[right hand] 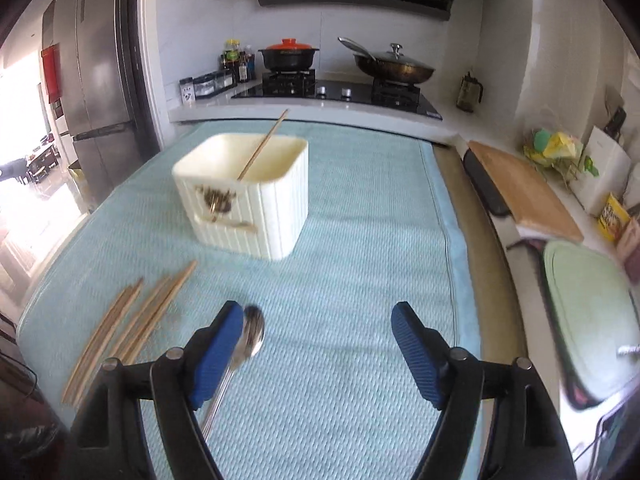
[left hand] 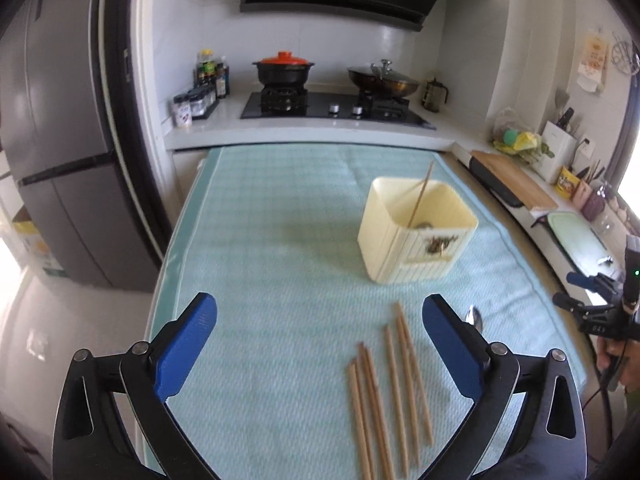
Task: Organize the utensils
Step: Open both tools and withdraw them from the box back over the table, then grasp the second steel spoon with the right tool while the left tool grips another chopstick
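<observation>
Cloth-laid chopsticks (left hand: pixel 384 392) between left gripper (left hand: pixel 320 336) fingers

Pale teal waffle-textured cloth (left hand: pixel 280 248), cream ribbed holder (left hand: pixel 416 232) with dark floral print, light brown wooden chopsticks (left hand: pixel 384 392), shiny silver spoon (right hand: pixel 248 340), blue-padded black tools.

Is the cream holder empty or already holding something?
Not empty: one chopstick leans inside the cream holder, its tip above the rim; the other chopsticks lie on the cloth.

From my left tongs, the box (left hand: pixel 416 232) sits at one o'clock, chopsticks (left hand: pixel 384 392) at five, on the cloth (left hand: pixel 280 240).
</observation>
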Demonstrator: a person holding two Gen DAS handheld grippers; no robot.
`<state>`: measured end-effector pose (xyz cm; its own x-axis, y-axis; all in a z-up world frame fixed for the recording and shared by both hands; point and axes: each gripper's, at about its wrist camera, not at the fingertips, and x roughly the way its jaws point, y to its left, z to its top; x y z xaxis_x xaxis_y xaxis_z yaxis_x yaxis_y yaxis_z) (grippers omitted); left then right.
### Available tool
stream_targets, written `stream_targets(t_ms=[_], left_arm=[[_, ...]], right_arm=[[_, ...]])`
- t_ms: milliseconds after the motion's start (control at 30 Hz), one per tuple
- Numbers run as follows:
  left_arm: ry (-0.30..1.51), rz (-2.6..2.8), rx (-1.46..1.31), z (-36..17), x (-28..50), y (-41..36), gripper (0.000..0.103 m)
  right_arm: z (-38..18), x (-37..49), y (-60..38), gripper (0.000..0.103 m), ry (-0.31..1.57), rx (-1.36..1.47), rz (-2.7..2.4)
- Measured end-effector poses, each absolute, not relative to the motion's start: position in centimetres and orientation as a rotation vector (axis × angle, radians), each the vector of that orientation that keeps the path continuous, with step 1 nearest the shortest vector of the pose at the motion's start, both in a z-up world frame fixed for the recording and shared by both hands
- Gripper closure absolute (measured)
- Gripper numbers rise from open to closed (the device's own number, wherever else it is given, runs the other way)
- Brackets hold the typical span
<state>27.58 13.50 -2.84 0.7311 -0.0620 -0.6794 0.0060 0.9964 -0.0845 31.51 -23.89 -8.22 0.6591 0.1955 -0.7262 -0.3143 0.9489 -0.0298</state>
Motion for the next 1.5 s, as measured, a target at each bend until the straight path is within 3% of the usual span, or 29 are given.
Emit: stream_targets(t_ms=[133,300,567,633,700,800,1067,1500], left_arm=[[0.806,0.078,-0.044,-6.6,24.4,13.1,0.0],[0.714,0.083,-0.125,-8.3,21.2,11.9,0.001],[0.67,0.118,-0.152,-10.3,20.0,10.0,0.001],[0.688,0.108,-0.175,-11.1,20.0,10.1,0.001],[0.704,0.081,-0.217,-11.7,19.8,10.5,0.001],[0.694,0.085,-0.277,-12.2,19.0,11.3,0.001],[0.777,0.085,-0.216,-14.5,19.0,11.7,0.001],[0.87,0.045,-0.159,-17.8,22.5,11.2,0.001]], right_arm=[[-11.1,27.0,-25.4,0.025,0.822,-0.124,0.225],[-13.3,23.7,-26.6,0.025,0.841,-0.031,0.142],[-12.5,20.2,-24.7,0.025,0.626,-0.132,0.144],[-11.4,19.9,-24.3,0.021,0.56,-0.139,0.158],[-10.9,20.0,-24.1,0.008,0.531,-0.133,0.176],[-11.6,20.6,-24.1,0.0,0.575,-0.094,0.22],[-14.6,21.4,-22.7,0.0,0.74,-0.062,0.24],[-15.7,21.1,-21.7,0.0,0.752,-0.07,0.196]])
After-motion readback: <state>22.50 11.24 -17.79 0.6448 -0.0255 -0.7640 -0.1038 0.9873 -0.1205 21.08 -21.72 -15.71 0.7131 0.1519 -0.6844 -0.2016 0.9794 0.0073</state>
